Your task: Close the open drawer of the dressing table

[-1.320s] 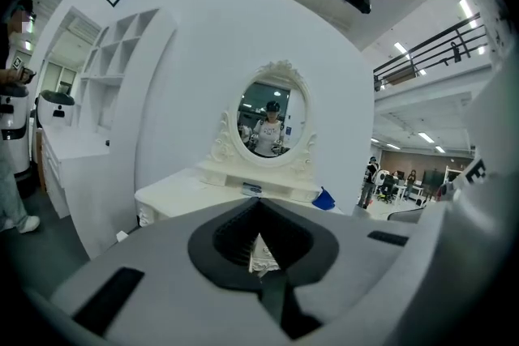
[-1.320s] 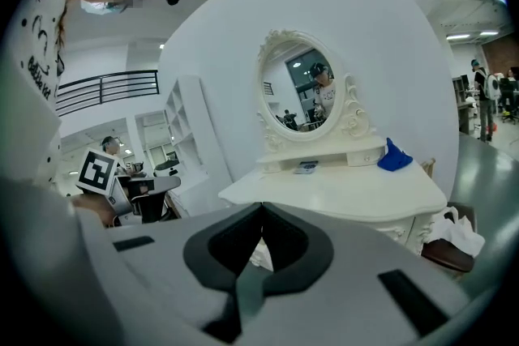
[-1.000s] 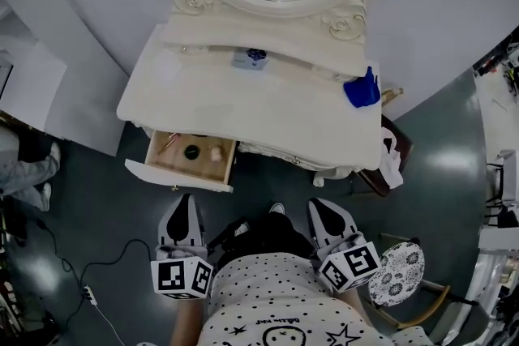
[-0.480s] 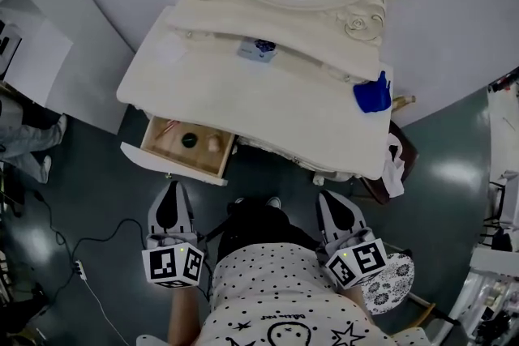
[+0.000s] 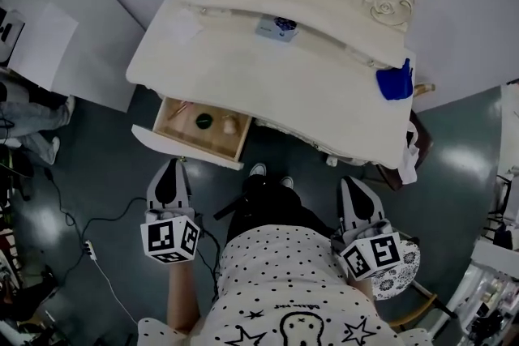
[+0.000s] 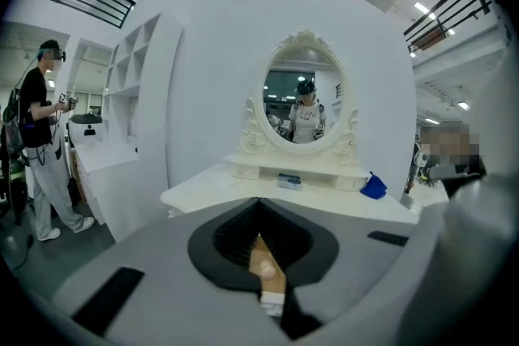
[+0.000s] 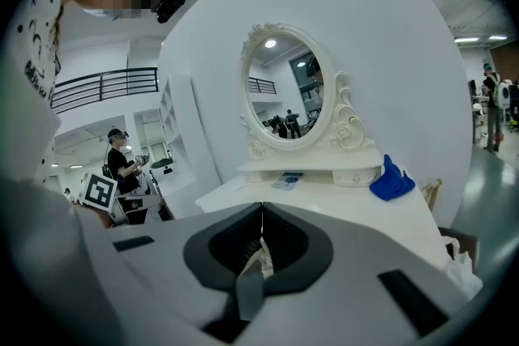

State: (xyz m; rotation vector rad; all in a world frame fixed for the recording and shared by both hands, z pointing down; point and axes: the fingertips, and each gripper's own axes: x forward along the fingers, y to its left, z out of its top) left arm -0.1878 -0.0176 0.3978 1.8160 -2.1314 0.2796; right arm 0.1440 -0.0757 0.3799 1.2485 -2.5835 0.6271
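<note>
1. Standing open at the left front of the dressing table (image 5: 268,89), the drawer (image 5: 182,124) juts out toward 7 o'clock in the head view; its wooden floor is bare to sight, with a small dark round thing (image 5: 203,121) and a pale one (image 5: 229,126) lying in it
2. As I judge it, nothing of the task is done yet: the drawer front is pulled well clear of the table's edge, so the whole push remains
3. The left gripper (image 5: 172,168) has its jaws pressed together with nothing between them; it sits at 6 o'clock of the drawer front, near it, with its tips aimed that way, and no view settles whether it touches
4. The right gripper (image 5: 351,184) is likewise closed and empty, well apart at 4 o'clock of the drawer, facing the table's right half
5. What is left, by my reading: set the closed left tips against the front panel and press toward 1 o'clock until the panel lies flush
6. The blue cloth (image 5: 395,83) on the tabletop, at 2 o'clock of the drawer, lies well clear of that path
</note>
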